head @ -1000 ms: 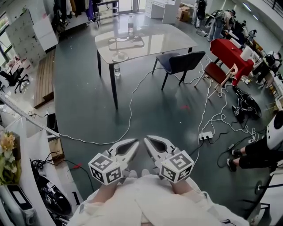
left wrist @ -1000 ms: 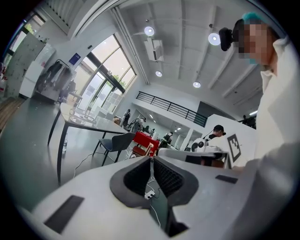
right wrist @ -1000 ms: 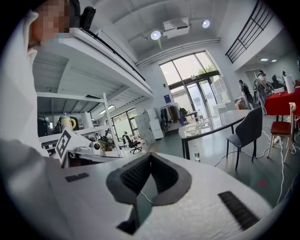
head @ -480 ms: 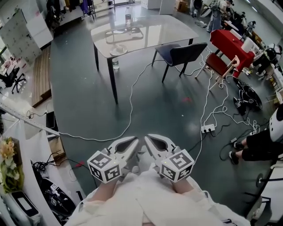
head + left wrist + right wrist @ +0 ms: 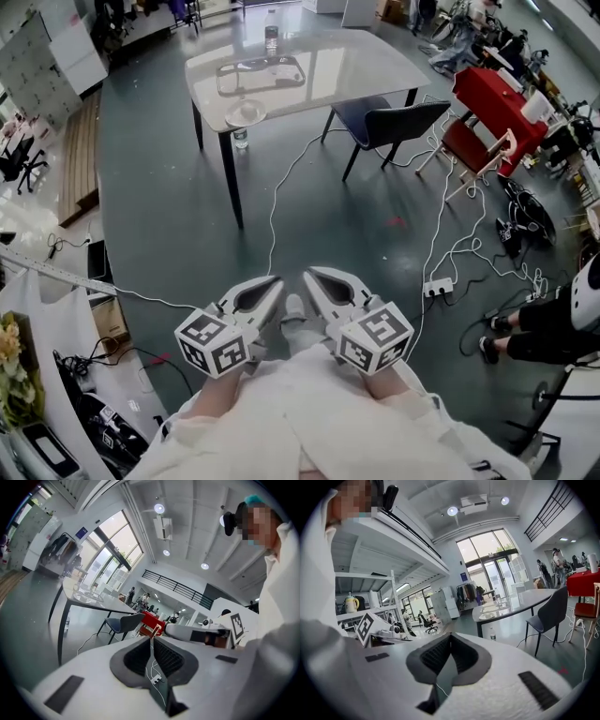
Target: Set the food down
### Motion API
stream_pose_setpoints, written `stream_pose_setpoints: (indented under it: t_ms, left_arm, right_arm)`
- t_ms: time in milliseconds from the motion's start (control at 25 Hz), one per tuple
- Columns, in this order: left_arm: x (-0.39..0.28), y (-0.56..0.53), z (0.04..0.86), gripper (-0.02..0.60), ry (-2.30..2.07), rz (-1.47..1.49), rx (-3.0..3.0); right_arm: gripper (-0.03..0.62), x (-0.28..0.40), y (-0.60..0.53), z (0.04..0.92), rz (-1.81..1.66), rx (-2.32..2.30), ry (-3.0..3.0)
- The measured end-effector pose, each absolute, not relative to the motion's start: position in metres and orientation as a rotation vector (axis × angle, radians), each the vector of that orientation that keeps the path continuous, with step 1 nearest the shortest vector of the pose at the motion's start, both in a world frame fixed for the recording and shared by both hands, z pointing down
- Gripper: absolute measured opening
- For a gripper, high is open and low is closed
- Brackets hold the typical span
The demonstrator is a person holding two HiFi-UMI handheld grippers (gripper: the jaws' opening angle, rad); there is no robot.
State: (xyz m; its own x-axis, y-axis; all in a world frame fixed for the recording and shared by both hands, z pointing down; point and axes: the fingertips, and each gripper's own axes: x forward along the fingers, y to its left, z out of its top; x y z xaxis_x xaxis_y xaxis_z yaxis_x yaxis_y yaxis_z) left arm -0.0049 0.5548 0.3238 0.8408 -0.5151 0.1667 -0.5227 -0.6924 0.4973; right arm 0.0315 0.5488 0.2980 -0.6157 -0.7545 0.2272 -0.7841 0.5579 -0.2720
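Note:
My left gripper [image 5: 278, 281] and right gripper [image 5: 308, 276] are held side by side close to my body, well above the floor. Both are shut, and I see nothing between the jaws. In the left gripper view the left gripper [image 5: 151, 637] has its pads closed tip to tip; the right gripper [image 5: 449, 636] looks the same in the right gripper view. A grey table [image 5: 366, 66] stands several steps ahead, carrying a white plate [image 5: 246, 112], a tray [image 5: 262, 73] and a bottle [image 5: 271, 39]. I cannot make out any food.
A dark chair [image 5: 394, 120] stands at the table's right side, with a bottle [image 5: 241, 138] on the floor beneath the table. White cables [image 5: 274, 216] and a power strip [image 5: 436, 288] cross the floor. A red-covered table [image 5: 487, 98] and a seated person [image 5: 553, 323] are to the right.
The table has drifted left and slightly nearer in the head view, as I move across the floor. Both grippers stay shut and together in front of me.

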Motion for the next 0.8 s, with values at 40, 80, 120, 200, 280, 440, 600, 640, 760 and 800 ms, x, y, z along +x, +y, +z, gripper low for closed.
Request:
stream_pose_setpoints:
  t_ms: [40, 80, 120, 200, 280, 440, 600, 640, 760, 800]
  left_arm:
    - [-0.002, 0.539, 0.323, 0.031, -0.766, 0.018, 2.473]
    - [0.002, 0.523, 0.321, 0.031, -0.77, 0.016, 2.472]
    - [0.006, 0.508, 0.319, 0.031, -0.775, 0.012, 2.473]
    - [0.012, 0.479, 0.315, 0.031, -0.788, 0.003, 2.478]
    - [0.018, 0.448, 0.314, 0.031, -0.806, -0.006, 2.476]
    - [0.034, 0.391, 0.31, 0.031, -0.84, -0.022, 2.49]
    - [0.042, 0.352, 0.315, 0.031, -0.872, -0.027, 2.466]
    - [0.043, 0.346, 0.315, 0.031, -0.876, -0.029, 2.457]
    - [0.048, 0.335, 0.314, 0.031, -0.879, -0.024, 2.45]
    - [0.049, 0.333, 0.314, 0.031, -0.88, -0.017, 2.449]
  right_arm:
    - [0.002, 0.036, 0.532, 0.296, 0.531, 1.333, -2.701]
    - [0.002, 0.041, 0.516, 0.293, 0.528, 1.33, -2.705]
    - [0.002, 0.045, 0.501, 0.291, 0.524, 1.325, -2.709]
    - [0.002, 0.051, 0.472, 0.287, 0.516, 1.308, -2.72]
    - [0.002, 0.056, 0.444, 0.287, 0.514, 1.29, -2.729]
    - [0.002, 0.071, 0.392, 0.289, 0.491, 1.258, -2.731]
    - [0.002, 0.086, 0.351, 0.294, 0.518, 1.271, -2.726]
    - [0.002, 0.089, 0.346, 0.296, 0.53, 1.27, -2.725]
    - [0.002, 0.091, 0.337, 0.3, 0.56, 1.252, -2.725]
    - [0.002, 0.091, 0.334, 0.302, 0.575, 1.243, -2.725]
